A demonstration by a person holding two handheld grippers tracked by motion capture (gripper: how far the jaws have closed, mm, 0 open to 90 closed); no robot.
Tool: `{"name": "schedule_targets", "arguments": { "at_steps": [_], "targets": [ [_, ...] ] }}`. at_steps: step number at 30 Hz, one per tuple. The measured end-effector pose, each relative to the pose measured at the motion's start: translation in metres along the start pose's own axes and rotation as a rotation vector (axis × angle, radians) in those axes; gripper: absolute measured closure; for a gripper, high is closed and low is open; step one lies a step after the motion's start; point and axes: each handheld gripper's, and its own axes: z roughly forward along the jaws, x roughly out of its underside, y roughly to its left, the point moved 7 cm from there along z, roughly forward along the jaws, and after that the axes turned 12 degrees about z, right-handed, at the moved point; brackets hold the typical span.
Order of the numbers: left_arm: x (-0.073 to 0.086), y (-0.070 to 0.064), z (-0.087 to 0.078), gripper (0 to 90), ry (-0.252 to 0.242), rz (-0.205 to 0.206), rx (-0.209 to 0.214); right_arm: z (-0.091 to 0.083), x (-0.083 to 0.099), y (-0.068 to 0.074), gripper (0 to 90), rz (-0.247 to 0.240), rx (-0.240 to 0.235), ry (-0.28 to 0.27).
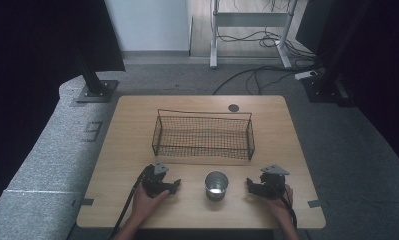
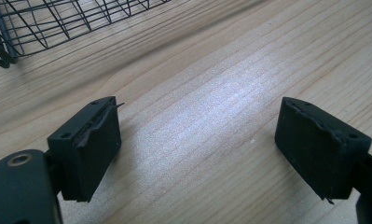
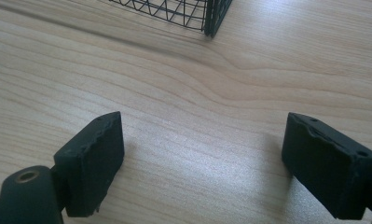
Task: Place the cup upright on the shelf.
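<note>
A shiny metal cup (image 1: pixel 216 185) stands upright near the table's front edge, between my two grippers. Behind it, mid-table, sits a black wire mesh basket (image 1: pixel 203 135), which looks empty. My left gripper (image 1: pixel 175 184) rests on the table left of the cup, held by a hand. In the left gripper view it (image 2: pixel 197 149) is open, with bare wood between its jaws and a basket corner (image 2: pixel 6 51) at top left. My right gripper (image 1: pixel 249 183) rests to the right of the cup. It (image 3: pixel 204 161) is open over bare wood, with a basket corner (image 3: pixel 211 21) ahead.
The light wooden table (image 1: pixel 137 125) has a round grey grommet (image 1: pixel 233 107) at its back edge. Grey carpet surrounds it. Black stand bases (image 1: pixel 96 90) and cables (image 1: pixel 267 75) lie on the floor behind, with dark curtains at both sides.
</note>
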Motion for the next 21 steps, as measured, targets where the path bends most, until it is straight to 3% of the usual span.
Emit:
{"name": "schedule_targets", "arguments": {
  "at_steps": [10,16,21],
  "targets": [
    [0.0,-0.001,0.0,14.2,-0.001,0.006,0.007,-0.002,0.001,-0.003,13.6,0.02,0.02,-0.007],
    [0.0,0.0,0.0,14.2,-0.002,0.012,0.013,-0.006,0.003,0.0,14.9,0.011,-0.006,-0.008],
    [0.0,0.0,0.0,14.2,-0.002,0.013,0.014,-0.017,-0.004,0.007,16.8,0.002,-0.034,-0.06]
  ]
}}
